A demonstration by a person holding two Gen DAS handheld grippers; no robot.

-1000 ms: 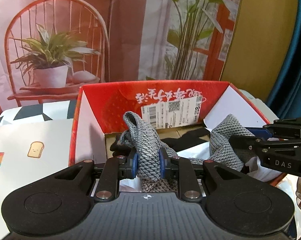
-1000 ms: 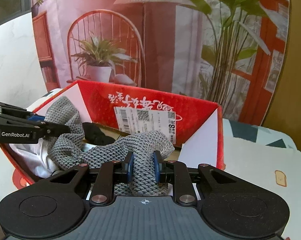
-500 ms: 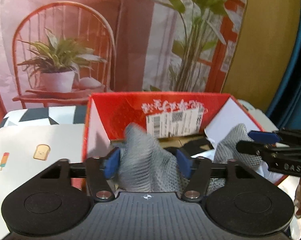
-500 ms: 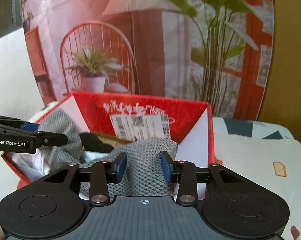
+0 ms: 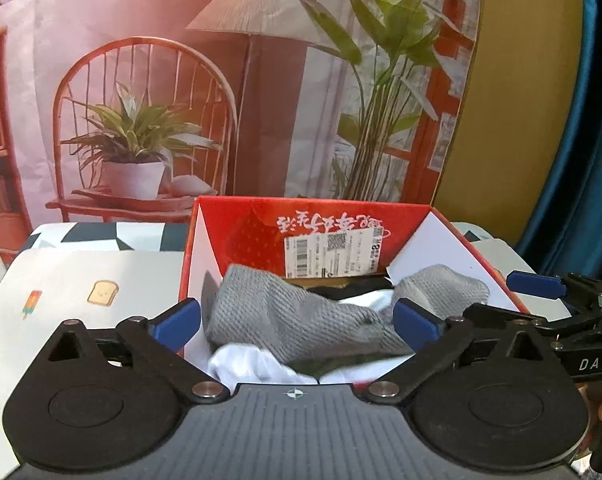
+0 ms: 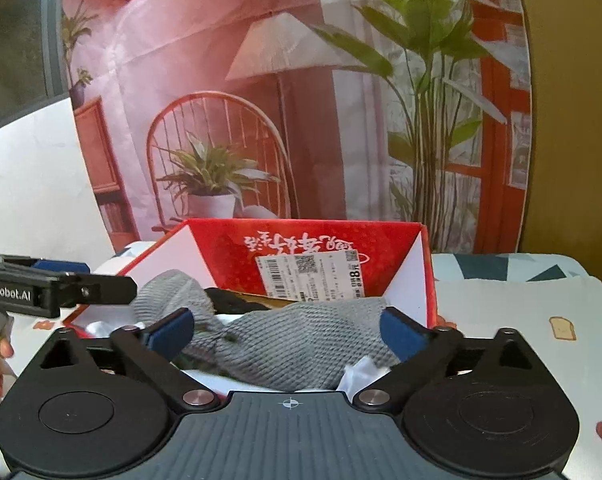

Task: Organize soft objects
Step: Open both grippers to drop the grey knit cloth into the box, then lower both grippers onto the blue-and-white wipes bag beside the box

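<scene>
Left wrist: left tool (image 5: 297, 320) and right tool (image 6: 285, 330), jaws just opened wide, have released the knit (image 5: 301, 320) into the box (image 5: 441, 224). Next: withdraw for another item.

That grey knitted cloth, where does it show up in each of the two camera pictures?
Left wrist view: the grey knitted cloth lies in the red box, low centre, between the open left claw tips.
Right wrist view: the same cloth is low centre, draped over white fabric.
Shared landmark: the white barcode label on the box's back wall.
</scene>
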